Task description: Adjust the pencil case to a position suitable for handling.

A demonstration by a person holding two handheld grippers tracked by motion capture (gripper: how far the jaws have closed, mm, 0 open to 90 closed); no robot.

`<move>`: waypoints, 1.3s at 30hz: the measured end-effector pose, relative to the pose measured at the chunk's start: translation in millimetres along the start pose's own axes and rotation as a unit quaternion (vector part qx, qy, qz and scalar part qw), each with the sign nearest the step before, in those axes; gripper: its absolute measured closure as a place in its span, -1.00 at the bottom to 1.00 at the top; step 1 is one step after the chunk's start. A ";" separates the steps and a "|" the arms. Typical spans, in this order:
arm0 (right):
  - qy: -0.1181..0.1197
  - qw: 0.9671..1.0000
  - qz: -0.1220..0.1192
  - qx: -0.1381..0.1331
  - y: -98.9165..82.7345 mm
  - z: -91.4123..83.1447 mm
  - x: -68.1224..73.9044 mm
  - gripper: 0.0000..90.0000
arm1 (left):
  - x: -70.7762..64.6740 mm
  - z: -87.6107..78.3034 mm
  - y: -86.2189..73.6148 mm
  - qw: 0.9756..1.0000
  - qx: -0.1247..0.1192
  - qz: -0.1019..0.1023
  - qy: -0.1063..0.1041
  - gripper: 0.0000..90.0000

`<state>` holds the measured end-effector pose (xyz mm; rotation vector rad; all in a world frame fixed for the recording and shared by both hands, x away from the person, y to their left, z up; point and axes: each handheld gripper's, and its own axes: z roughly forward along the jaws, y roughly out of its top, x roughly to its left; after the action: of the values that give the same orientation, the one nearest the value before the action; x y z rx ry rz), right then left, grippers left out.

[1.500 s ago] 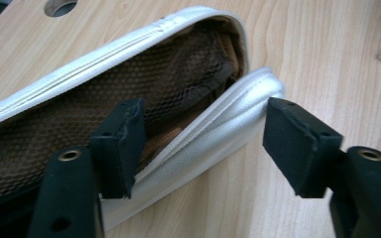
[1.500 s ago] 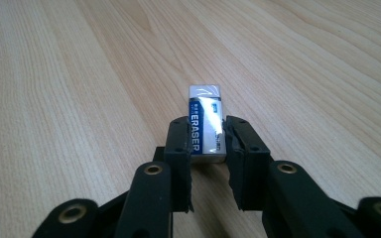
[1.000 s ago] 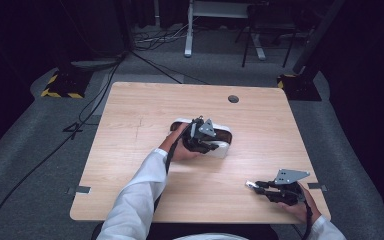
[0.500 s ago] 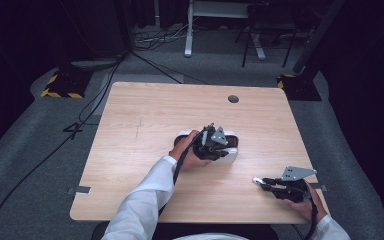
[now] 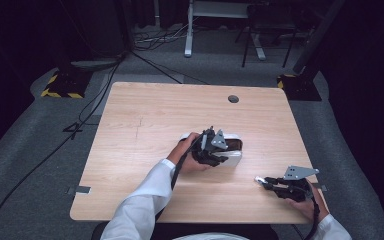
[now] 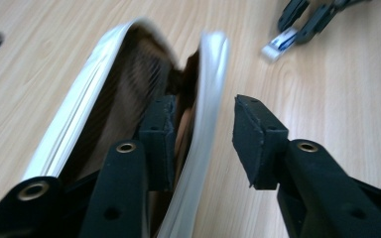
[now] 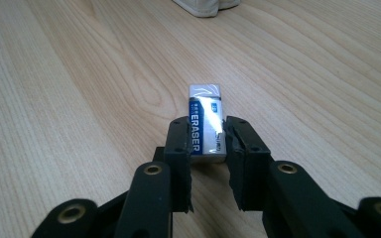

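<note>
A white pouch (image 5: 234,159) with a dark brown inside lies open near the middle of the wooden table (image 5: 145,115). My left gripper (image 5: 226,150) is at its mouth. In the left gripper view, one pad sits inside the pouch (image 6: 79,124) and the other stands clear outside its white rim. The jaws of the left gripper (image 6: 203,129) have just been opening and no longer pinch the rim. My right gripper (image 5: 265,182) rests low at the table's near right, shut on a small white and blue eraser (image 7: 206,124) held by its near end.
A round cable hole (image 5: 233,99) sits at the table's far right. The pouch's corner (image 7: 203,7) shows just beyond the eraser in the right gripper view. Cables, a stand base and a desk frame are on the grey floor behind the table.
The left hand and the pouch have shifted right and toward the near edge. The left jaws have parted off the pouch's rim. The right gripper has stayed nearly still with the eraser.
</note>
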<state>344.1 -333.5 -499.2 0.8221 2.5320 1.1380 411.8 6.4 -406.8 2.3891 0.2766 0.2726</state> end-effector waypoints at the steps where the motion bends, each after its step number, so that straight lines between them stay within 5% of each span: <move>1: -0.001 1.000 0.001 0.000 -0.1 -0.1 -0.1 0.59 | 1.0 -4.2 -4.8 1.000 0.002 -0.002 0.008 0.25; 6: -0.001 1.000 0.008 -0.002 -0.2 0.4 -2.2 0.46 | 5.8 -28.4 -36.3 0.999 -0.012 -0.030 0.028 0.01; 13: -0.002 1.000 0.005 -0.002 1.0 2.8 -0.8 0.16 | 6.9 -44.4 -69.2 0.997 -0.035 -0.057 0.042 -0.07; 19: -0.009 1.000 -0.003 -0.001 6.4 9.6 1.0 0.18 | 11.4 -42.5 -89.1 0.995 -0.072 -0.073 0.022 0.44; 28: 0.000 1.000 -0.025 -0.002 8.9 10.7 6.4 0.62 | 9.7 -22.2 -69.9 0.996 -0.085 -0.026 -0.026 0.76; 34: 0.002 1.000 -0.020 0.000 5.8 6.6 4.0 0.63 | 5.6 -6.6 -51.3 0.995 -0.087 -0.004 -0.048 0.76; 39: 0.002 1.000 -0.016 0.004 2.1 1.2 -0.6 0.63 | 2.2 -2.0 -41.8 0.996 -0.079 0.004 -0.039 0.56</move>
<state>345.9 -331.9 -498.4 0.7779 2.5453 1.1230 408.2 38.6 -433.3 2.2389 0.2020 0.1965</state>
